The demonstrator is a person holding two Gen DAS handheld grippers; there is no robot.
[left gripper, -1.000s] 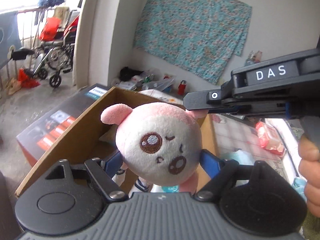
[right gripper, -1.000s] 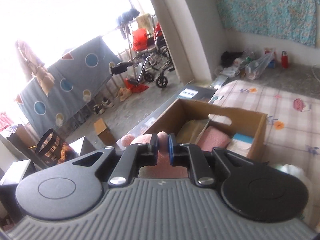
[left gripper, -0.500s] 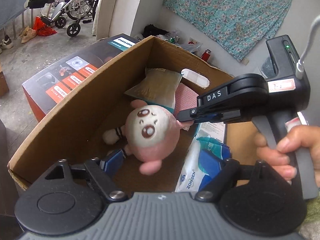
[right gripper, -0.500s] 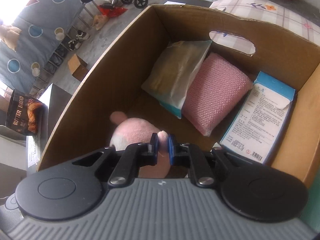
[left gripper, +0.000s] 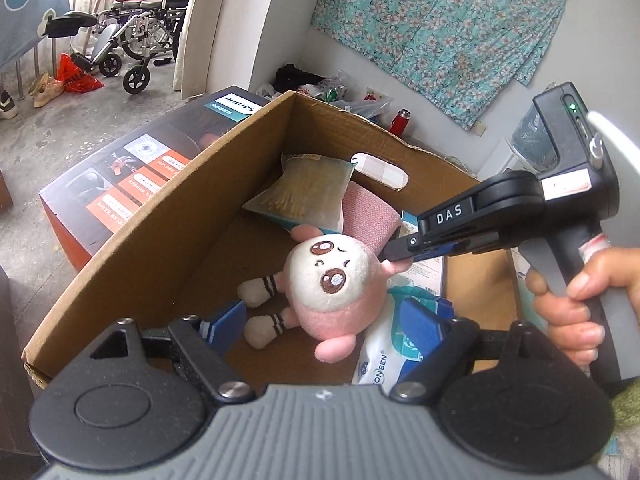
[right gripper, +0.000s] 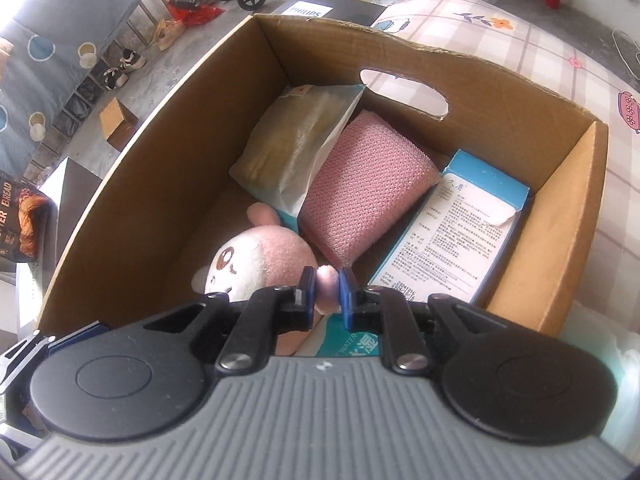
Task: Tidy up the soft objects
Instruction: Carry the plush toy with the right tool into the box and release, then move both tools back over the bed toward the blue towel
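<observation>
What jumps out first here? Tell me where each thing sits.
The pink plush doll stands out, hanging inside the cardboard box, with the right tongs pinched on its ear. Behind it, at the box's far end, lean a pink mesh sponge and a yellowish packet. The left tongs gape open just below the doll, gripping nothing.

Pink plush inside cardboard box

In the lower left of the right wrist frame, bare floor of the cardboard box stayed free beside the plush toy. The packet, pink pad and blue carton blocked the centre and right.
</observation>
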